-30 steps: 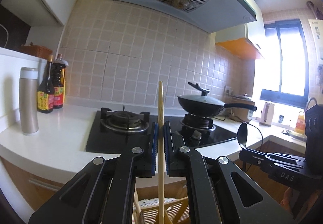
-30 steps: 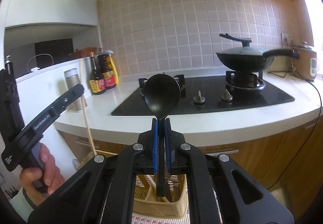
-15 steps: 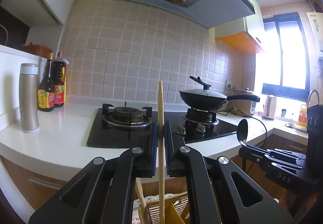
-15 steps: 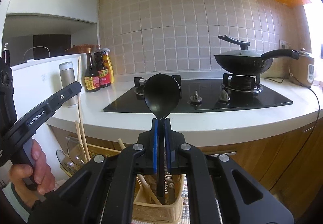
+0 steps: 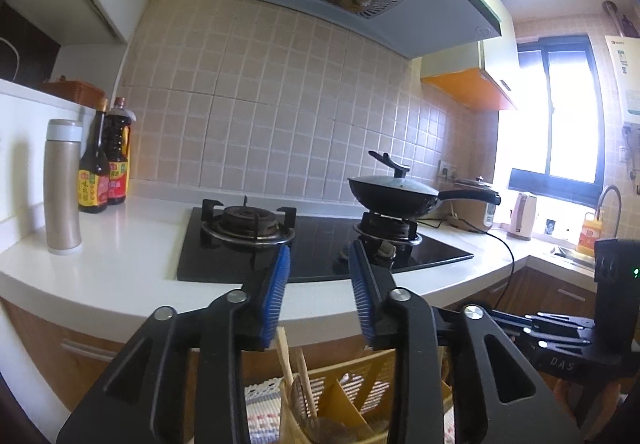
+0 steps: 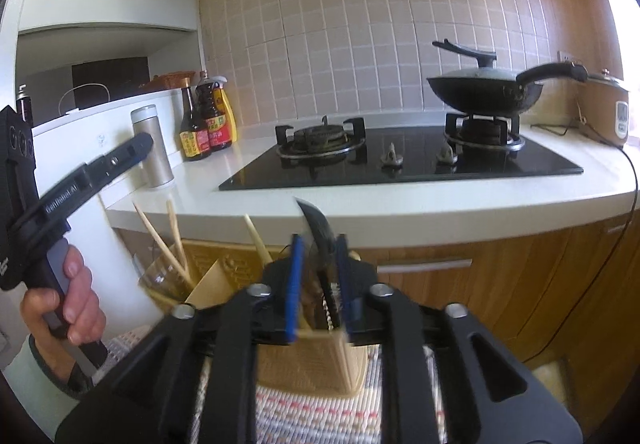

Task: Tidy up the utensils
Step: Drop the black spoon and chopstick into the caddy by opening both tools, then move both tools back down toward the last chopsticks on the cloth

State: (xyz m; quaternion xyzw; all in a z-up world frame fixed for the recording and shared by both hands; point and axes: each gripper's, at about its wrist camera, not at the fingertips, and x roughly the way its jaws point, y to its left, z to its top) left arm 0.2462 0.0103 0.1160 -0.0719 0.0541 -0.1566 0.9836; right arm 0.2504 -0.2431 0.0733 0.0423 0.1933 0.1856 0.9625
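Observation:
My left gripper (image 5: 320,248) is opening and holds nothing; its blue pads stand well apart. Below it, wooden chopsticks (image 5: 286,356) stand in the yellow utensil holder (image 5: 352,384). In the right wrist view my right gripper (image 6: 319,242) is opening just above the same holder (image 6: 312,360). A black spoon (image 6: 316,222), blurred and tilted, hangs loose between its pads with its handle down in the holder. More chopsticks (image 6: 160,240) lean in the holder's left compartment beside a clear glass (image 6: 160,280). A hand (image 6: 68,300) holds the left gripper (image 6: 136,148) at the left.
The holder stands on a woven mat (image 6: 320,416) below the white counter edge (image 6: 400,212). On the counter are a black gas hob (image 6: 400,164), a lidded wok (image 6: 484,88), sauce bottles (image 6: 204,128), a metal flask (image 6: 154,148) and a rice cooker (image 6: 608,112).
Both grippers have opened. The chopstick has left the left jaws and now sits in the holder. The spoon has slid down and tipped between the right jaws, and both grippers sank slightly.

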